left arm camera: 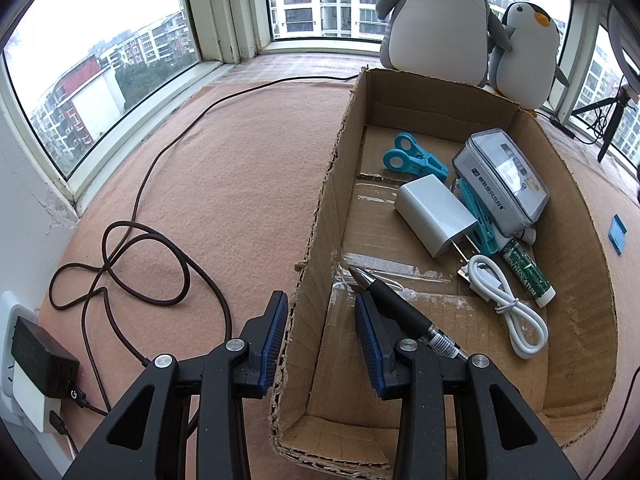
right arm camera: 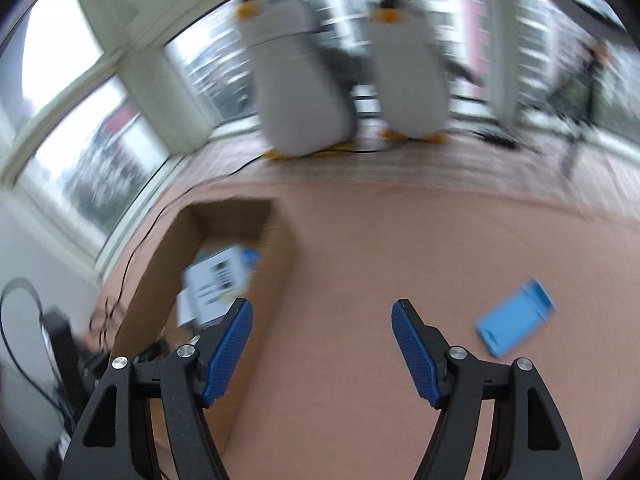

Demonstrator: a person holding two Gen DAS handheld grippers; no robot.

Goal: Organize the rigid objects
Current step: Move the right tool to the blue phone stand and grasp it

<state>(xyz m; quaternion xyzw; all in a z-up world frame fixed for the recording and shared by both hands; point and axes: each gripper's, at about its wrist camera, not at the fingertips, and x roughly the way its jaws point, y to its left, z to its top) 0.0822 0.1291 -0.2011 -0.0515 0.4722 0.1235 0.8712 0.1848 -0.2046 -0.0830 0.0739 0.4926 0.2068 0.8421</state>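
Two wrist views of a peach cloth-covered surface (left arm camera: 224, 160) beside a bay window. In the left wrist view, from left to right: a black charger block (left arm camera: 40, 364) on a white socket strip, a looped dark brown cable (left arm camera: 160, 240), and the left gripper (left arm camera: 320, 298), its fingers drawn in to a narrow gap astride the left wall of an open brown cardboard box (left arm camera: 576, 280). The left finger's blue pad lies against the wall's outer face; whether the right pad presses on the inner face cannot be told.

Inside the box, from left to right, lie:
- a black pen (left arm camera: 400, 304), just behind the right finger
- a pair of turquoise plastic clips (left arm camera: 412, 158)
- a white plug-in adapter (left arm camera: 434, 216)
- a coiled white cable (left arm camera: 508, 308)
- a green lip-balm tube (left arm camera: 528, 272)
- a grey case with a clear lid (left arm camera: 504, 176), resting on other items

Two grey-and-white plush penguins (left arm camera: 436, 20) stand behind the box. A small flat blue rectangular object (left arm camera: 618, 234) lies on the cloth to the right, outside the box.

The right wrist view is motion-blurred. The box sits at the left, and the right gripper (right arm camera: 322, 303) hangs over bare cloth with its fingers spread and nothing between them. The blue object (right arm camera: 516, 328) lies near the right finger, apart from it.
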